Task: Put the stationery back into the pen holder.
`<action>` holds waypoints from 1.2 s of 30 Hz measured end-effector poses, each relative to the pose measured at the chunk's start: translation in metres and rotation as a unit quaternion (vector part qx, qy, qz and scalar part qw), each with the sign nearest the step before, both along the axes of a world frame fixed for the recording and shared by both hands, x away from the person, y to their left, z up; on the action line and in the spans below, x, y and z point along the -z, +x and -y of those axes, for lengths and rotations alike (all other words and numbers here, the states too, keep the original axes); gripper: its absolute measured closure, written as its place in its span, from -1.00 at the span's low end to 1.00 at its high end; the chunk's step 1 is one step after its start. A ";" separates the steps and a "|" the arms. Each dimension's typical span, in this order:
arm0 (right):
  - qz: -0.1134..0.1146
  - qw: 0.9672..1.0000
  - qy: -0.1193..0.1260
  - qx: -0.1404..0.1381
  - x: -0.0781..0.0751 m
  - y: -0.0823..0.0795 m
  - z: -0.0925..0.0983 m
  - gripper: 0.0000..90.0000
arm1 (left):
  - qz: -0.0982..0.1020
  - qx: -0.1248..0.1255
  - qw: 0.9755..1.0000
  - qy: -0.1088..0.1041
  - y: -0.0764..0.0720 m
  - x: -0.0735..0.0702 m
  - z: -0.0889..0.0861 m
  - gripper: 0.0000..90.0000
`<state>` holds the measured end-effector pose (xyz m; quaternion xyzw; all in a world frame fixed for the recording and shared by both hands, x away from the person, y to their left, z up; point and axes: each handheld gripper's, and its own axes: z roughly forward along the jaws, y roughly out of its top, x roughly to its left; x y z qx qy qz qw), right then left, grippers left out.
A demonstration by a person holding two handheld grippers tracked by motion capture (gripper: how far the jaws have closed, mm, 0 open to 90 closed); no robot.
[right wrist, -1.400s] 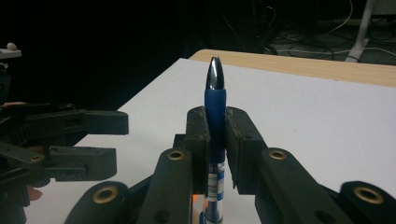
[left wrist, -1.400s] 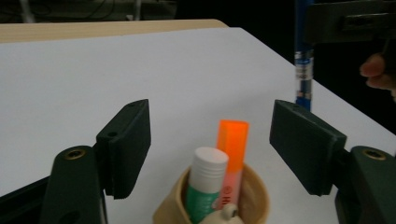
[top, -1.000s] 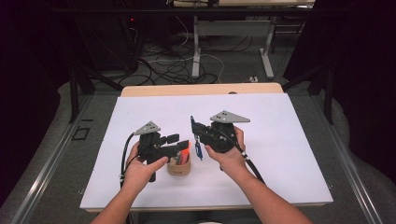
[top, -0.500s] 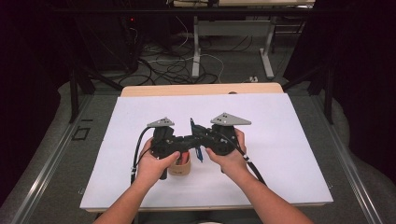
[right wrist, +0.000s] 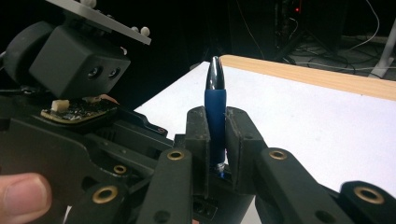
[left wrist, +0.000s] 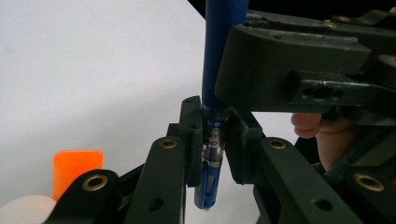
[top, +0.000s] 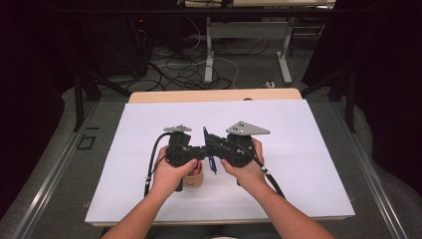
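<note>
- The slim blue plastic pen with a dark glossy cap [top: 211, 158] stands nearly upright between the two hands, just right of the middle of the white sheet [top: 308, 144], touching neither sheet nor cup.
- The right gripper [right wrist: 217, 135] is clenched on the pen's blue barrel just below the cap; in its own view the cap [right wrist: 215, 72] points to twelve o'clock.
- The left gripper [left wrist: 215, 140] has just been closing, with the pen between its jaws, and now pinches the clear lower section near the tip [left wrist: 205, 198], which points to six o'clock.
- With one gripper on each end, my guess is that the pen is about to be pulled apart, or else handed across.
- At seven o'clock from the pen, a small round tan cup [top: 193, 178] sits under the left hand [top: 171, 174]; an orange piece [left wrist: 77, 170] shows at the lower left of the left gripper view.
- The sheet lies on a pale wooden table [top: 214, 95].
- Beyond the table at twelve o'clock, the dark room has cables tangled on the floor [top: 199, 64] and pale metal desk legs [top: 209, 50].
</note>
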<state>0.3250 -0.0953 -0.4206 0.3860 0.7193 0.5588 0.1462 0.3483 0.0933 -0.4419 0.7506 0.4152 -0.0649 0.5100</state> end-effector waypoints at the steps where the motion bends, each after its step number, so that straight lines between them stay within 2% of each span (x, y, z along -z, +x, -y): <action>1: -0.001 1.000 0.000 0.000 0.000 0.000 0.000 0.77 | -0.001 0.000 1.000 -0.001 0.000 0.000 0.000 0.75; 6: -0.004 1.000 0.001 0.002 0.001 0.001 0.002 0.75 | -0.004 -0.003 1.000 0.000 0.000 0.001 0.002 0.75; 10: -0.014 1.000 0.000 -0.003 0.000 0.001 0.003 0.65 | 0.001 -0.008 1.000 0.008 0.001 0.001 0.000 0.75; 14: -0.011 1.000 0.005 -0.006 0.000 0.001 0.005 0.54 | 0.005 -0.019 1.000 0.013 0.002 0.002 -0.005 0.75; 18: -0.016 1.000 0.008 0.002 0.001 0.001 0.009 0.48 | 0.013 -0.034 0.999 0.017 0.002 0.004 -0.013 0.75; 19: -0.012 1.000 0.005 0.003 0.001 0.002 0.011 0.46 | 0.014 -0.039 0.999 0.018 0.001 0.004 -0.015 0.75; 25: -0.022 1.000 -0.008 0.015 0.003 0.002 0.019 0.33 | 0.028 -0.057 0.998 0.028 -0.002 0.003 -0.026 0.75; 32: -0.020 0.999 -0.016 0.027 0.007 0.004 0.030 0.21 | 0.039 -0.063 0.996 0.039 -0.003 0.002 -0.033 0.75; 36: -0.028 0.999 -0.018 0.036 0.009 0.005 0.033 0.15 | 0.048 -0.070 0.995 0.046 -0.004 0.003 -0.035 0.75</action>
